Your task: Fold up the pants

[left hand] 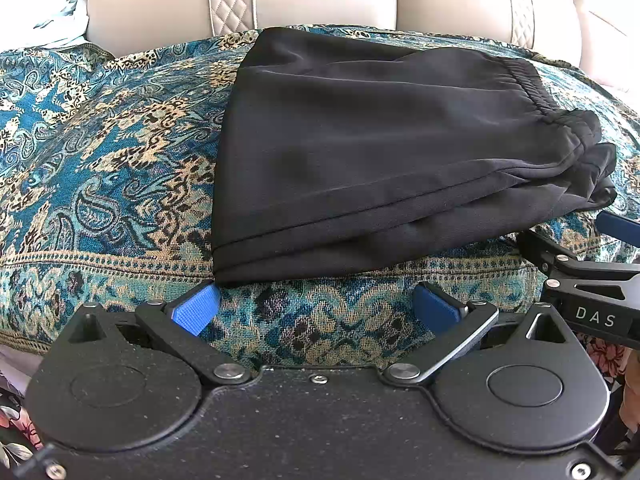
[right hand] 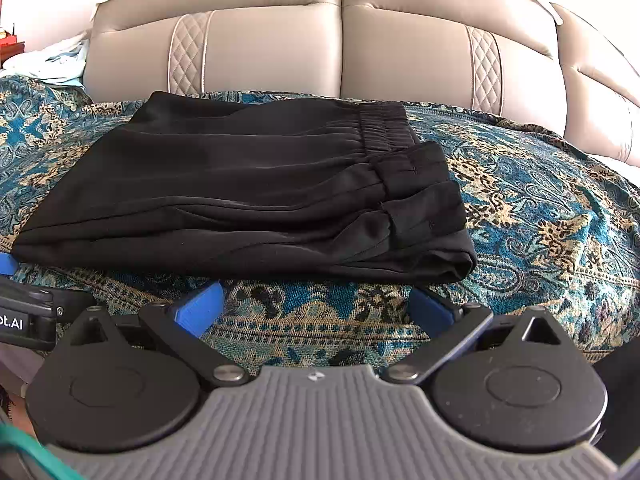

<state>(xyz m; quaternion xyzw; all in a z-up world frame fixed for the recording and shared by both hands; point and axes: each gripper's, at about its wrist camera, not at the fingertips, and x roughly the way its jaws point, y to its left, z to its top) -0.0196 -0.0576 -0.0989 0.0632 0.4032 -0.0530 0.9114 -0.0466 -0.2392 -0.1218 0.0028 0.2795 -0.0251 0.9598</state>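
The black pants (left hand: 380,152) lie folded in a flat stack on the patterned blue cloth (left hand: 100,152), with the elastic waistband at the right end. My left gripper (left hand: 316,306) is open and empty, just in front of the stack's near left corner. In the right wrist view the folded pants (right hand: 248,196) lie ahead, waistband to the right. My right gripper (right hand: 316,306) is open and empty, just in front of the stack's near edge. The right gripper also shows in the left wrist view (left hand: 580,280), at the right edge.
A beige leather sofa back (right hand: 340,48) rises behind the cloth. Light fabric (right hand: 52,60) lies at the far left. The patterned cloth (right hand: 540,208) spreads wide on both sides of the pants. The left gripper's body (right hand: 24,312) shows at the left edge.
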